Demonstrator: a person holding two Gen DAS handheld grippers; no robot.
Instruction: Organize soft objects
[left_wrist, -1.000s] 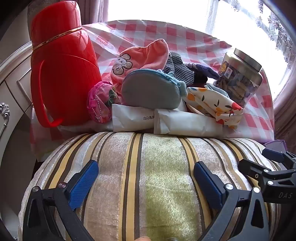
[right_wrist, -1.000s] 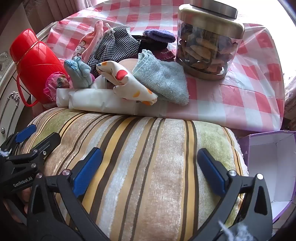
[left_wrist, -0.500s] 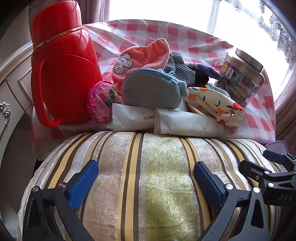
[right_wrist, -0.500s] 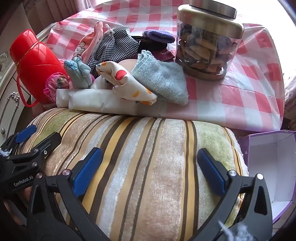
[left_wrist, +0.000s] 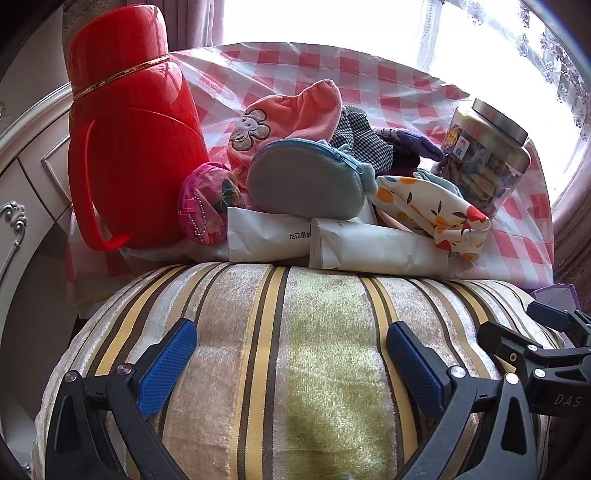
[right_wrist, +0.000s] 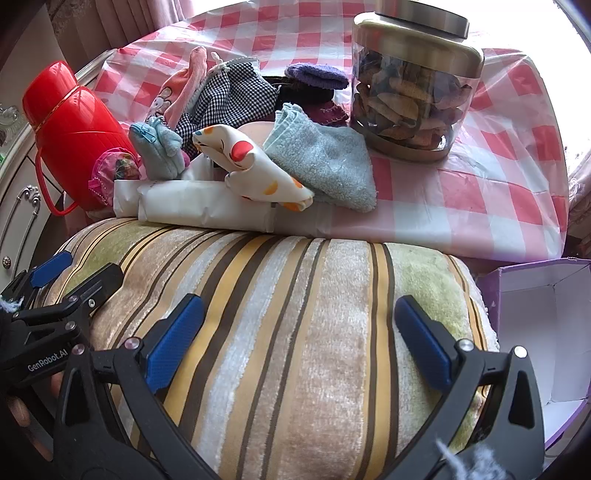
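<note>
So both grippers are parked over a big striped cushion (left_wrist: 288, 369) that fills the bottom of each view. Left gripper (left_wrist: 291, 365) has its jaws wide apart, blue pads resting on or just above the plush, nothing pinched between them. Right gripper (right_wrist: 299, 343) is the same deal, jaws spread apart over the cushion, not clamped on anything. The cushion sits right up against the front edge of the bench (right_wrist: 498, 195), which has a red-and-white check cloth on it. The soft stuff is piled in a heap just behind the cushion: a pink hat (left_wrist: 291, 110) with a flower patch, a grey-blue zip pouch (left_wrist: 306, 177), a small pink purse (left_wrist: 207, 203), a houndstooth cloth (right_wrist: 236, 96), a fruit-print cloth (right_wrist: 255, 166), a light blue towel (right_wrist: 325, 158) and something purple knitted (right_wrist: 317, 75) at the back. Two white packets (left_wrist: 369, 251) lie along the front of the heap, touching the cushion. A red flask (left_wrist: 133, 147) stands at the left end, a jar (right_wrist: 410, 92) with a metal lid at the right. An open purple box (right_wrist: 535, 332) sits off to the right of the cushion, below the bench edge.
</note>
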